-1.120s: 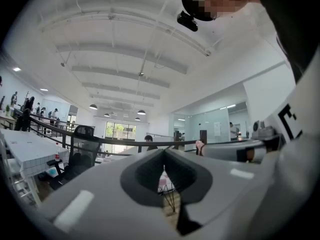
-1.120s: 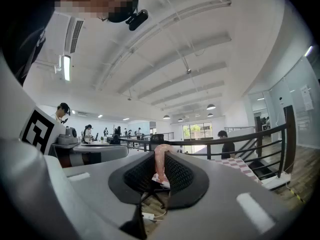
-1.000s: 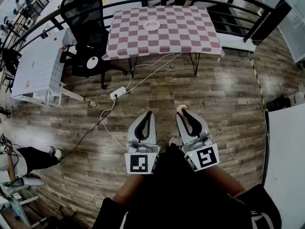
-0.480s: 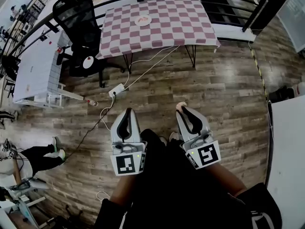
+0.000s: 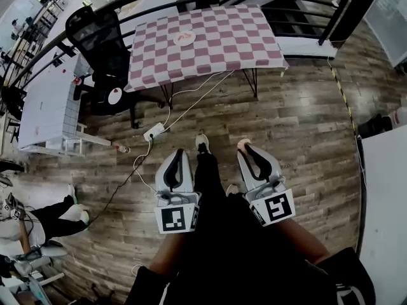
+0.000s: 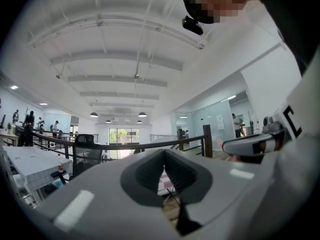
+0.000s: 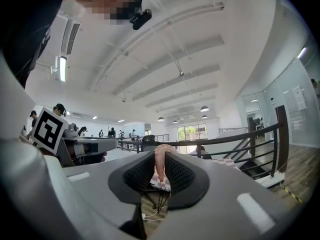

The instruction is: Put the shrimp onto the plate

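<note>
In the head view my right gripper is held over the wooden floor, shut on a pink shrimp that sticks out past its tips. The right gripper view shows the shrimp upright between the black pads of that gripper. My left gripper hangs beside it, shut and holding nothing, and its tips meet in the left gripper view. Far ahead a white plate with something red on it lies on a table with a checkered cloth. Both grippers are well short of the table.
A black office chair stands left of the checkered table. A power strip and cables lie on the floor in between. A white table is at the left, a white surface at the right, a dark railing behind. My foot shows between the grippers.
A foot has stepped forward between the grippers. The left gripper swung left, then partly back. The right gripper has kept its hold on the shrimp and barely shifted.
</note>
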A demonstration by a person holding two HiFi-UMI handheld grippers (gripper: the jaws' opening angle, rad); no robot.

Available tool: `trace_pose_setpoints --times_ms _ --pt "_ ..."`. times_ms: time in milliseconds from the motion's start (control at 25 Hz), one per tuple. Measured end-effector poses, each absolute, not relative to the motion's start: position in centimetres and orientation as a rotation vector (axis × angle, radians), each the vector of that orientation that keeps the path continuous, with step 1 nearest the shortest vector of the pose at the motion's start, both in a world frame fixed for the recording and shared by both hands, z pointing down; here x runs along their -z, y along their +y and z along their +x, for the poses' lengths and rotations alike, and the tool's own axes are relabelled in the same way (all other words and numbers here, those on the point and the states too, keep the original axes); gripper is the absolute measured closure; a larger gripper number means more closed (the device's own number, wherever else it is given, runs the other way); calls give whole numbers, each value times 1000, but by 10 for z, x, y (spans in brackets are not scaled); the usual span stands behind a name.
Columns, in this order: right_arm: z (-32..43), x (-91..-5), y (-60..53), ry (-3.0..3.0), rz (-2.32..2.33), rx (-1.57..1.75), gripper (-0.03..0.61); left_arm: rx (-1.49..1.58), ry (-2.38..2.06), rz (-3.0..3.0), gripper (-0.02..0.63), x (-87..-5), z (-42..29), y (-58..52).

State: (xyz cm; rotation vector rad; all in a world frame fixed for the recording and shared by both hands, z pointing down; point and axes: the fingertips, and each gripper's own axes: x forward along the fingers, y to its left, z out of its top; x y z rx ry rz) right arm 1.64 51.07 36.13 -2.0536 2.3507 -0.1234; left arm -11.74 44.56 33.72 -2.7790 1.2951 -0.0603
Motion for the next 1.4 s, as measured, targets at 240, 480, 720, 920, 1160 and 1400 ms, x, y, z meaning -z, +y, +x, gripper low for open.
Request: trace_pose_setpoints --times_ms 240,480,720,920,1160,1400 --pt "31 -369 490 2363 -2098 123 515 25 1265 -2829 604 -352 -98 422" --pt "59 -384 427 2334 -2139 183 515 17 1256 -2845 604 -368 -74 358" --pt "65 -397 336 2342 -2167 197 515 68 1298 -2880 604 -397 -77 271" --pt "60 -407 246 2405 -2159 192 515 85 1340 -2836 604 -406 -84 197" --pt "67 -412 163 2406 -2187 196 515 116 1356 -2865 604 -413 -75 118" --pt "70 -405 95 2440 -2171 232 515 135 1344 -2837 604 -398 -58 46"
